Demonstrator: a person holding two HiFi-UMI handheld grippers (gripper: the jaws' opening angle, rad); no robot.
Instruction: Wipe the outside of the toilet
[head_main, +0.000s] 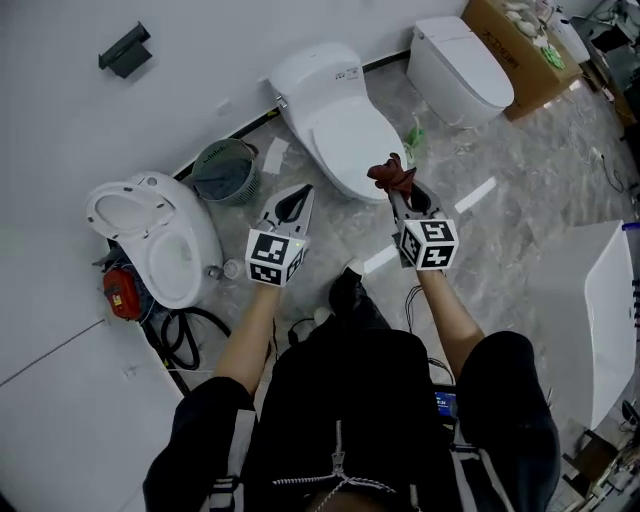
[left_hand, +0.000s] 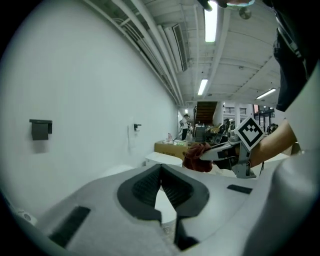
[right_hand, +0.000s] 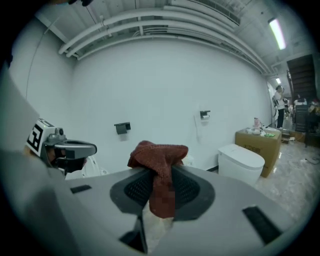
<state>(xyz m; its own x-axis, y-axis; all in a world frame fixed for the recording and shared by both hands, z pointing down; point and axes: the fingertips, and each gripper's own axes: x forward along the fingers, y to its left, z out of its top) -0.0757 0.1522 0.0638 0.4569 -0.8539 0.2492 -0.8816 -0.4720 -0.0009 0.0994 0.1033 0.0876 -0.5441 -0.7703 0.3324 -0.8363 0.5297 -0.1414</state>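
The white toilet with its lid down stands against the wall, just ahead of both grippers. My right gripper is shut on a dark red cloth, held in the air near the toilet's front right rim. Bunched between the jaws, the cloth spills over the tips of the right gripper. My left gripper hovers by the toilet's front left, jaws shut with nothing in them. In the left gripper view, the left gripper tips meet and the cloth shows at the right.
A second toilet with its seat up stands at the left, with a red object and a black hose beside it. A grey bin sits between the two toilets. A third toilet and a cardboard box are at the back right.
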